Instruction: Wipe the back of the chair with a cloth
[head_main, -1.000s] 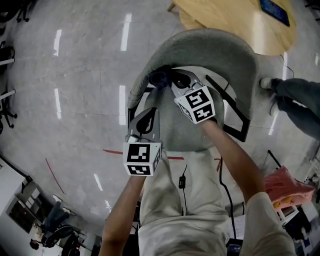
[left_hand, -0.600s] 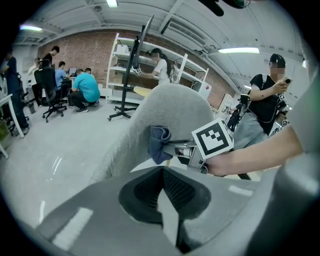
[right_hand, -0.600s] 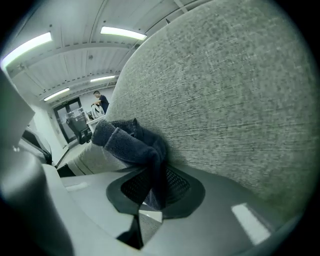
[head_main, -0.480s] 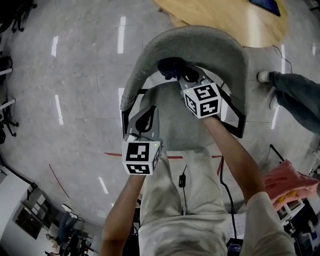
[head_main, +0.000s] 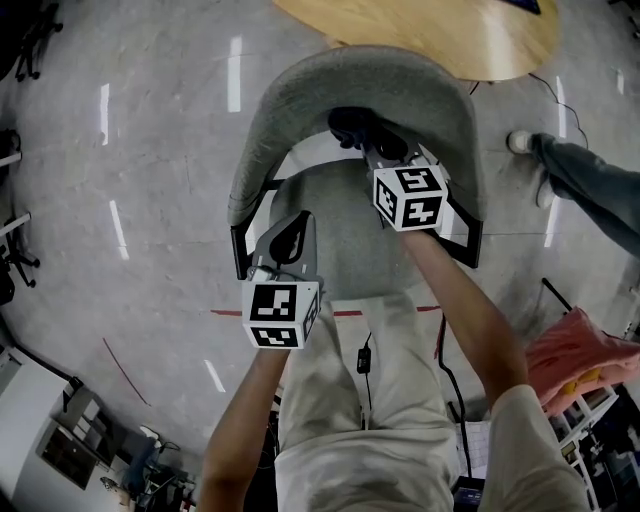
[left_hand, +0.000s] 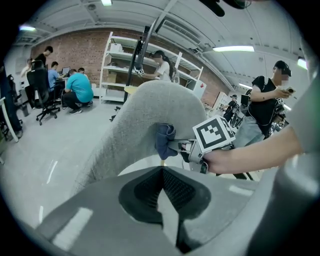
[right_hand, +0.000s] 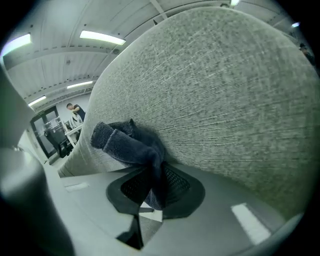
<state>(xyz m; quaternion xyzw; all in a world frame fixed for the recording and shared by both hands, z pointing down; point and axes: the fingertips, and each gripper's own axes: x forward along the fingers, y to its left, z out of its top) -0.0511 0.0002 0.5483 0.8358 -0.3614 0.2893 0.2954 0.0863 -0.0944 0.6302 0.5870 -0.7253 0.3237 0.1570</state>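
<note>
Rightward we've slid our right gripper (head_main: 368, 142) along the chair back (head_main: 300, 92) — its fingers pinch the cloth (right_hand: 131, 142); our left gripper (head_main: 296, 226) has fingers pressed together.

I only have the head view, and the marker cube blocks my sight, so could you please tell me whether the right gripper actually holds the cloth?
Observer: Yes. In the right gripper view, the right gripper is shut on the dark cloth, which bunches up above its fingers.
Operator: Thanks. Does the cloth touch the chair back?
Observer: It does. The bunch presses against the grey chair back.
Operator: And the left gripper?
Observer: The left gripper view shows the left gripper shut with nothing between its fingers, pointing toward the chair back.
</note>
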